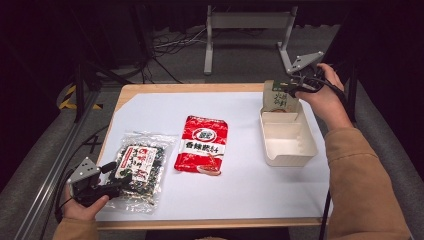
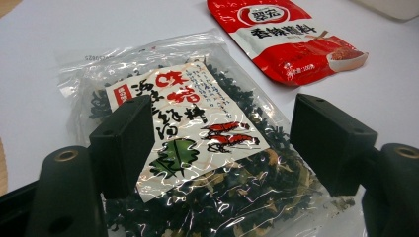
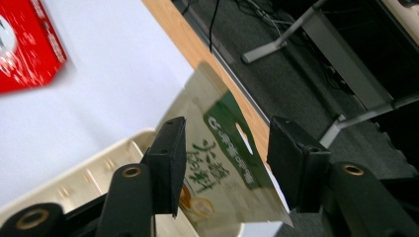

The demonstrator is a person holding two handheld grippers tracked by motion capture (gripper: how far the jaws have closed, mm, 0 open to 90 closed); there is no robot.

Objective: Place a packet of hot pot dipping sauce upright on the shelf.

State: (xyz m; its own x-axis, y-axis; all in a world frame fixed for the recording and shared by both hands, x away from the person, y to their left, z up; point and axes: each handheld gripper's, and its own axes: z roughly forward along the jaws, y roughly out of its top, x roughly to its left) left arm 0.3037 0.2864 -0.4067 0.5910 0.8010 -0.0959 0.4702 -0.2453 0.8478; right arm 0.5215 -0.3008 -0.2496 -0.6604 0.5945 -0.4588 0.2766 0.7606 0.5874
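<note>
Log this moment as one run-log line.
right gripper: open, green pouch between jaws, over tray | left gripper: open over seaweed bag

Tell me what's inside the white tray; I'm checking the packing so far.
One green-and-beige packet stands tilted at the far end of the white tray. The rest of the tray floor looks bare. The packet's bottom edge is hidden behind the tray wall.

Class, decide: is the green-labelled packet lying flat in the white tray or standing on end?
Standing on end: the green-labelled packet rises from the white tray's far end, leaning slightly.
</note>
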